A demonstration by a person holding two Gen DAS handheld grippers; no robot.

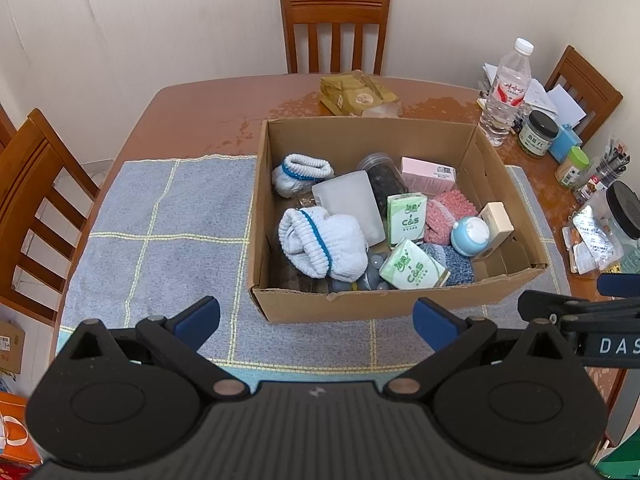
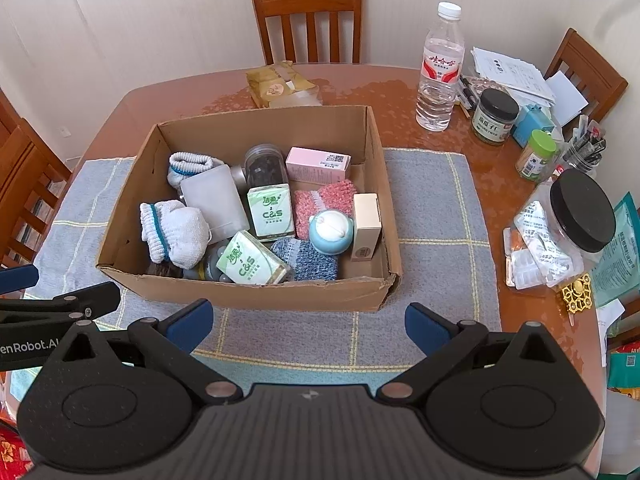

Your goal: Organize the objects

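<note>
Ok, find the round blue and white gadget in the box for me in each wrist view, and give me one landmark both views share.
Left wrist: the blue and white gadget sits at the box's right side, right of centre in the picture, beside the cream carton.
Right wrist: the gadget lies near the picture's middle, left of the same carton.
Shared landmark: the water bottle behind the cardboard box.
</note>
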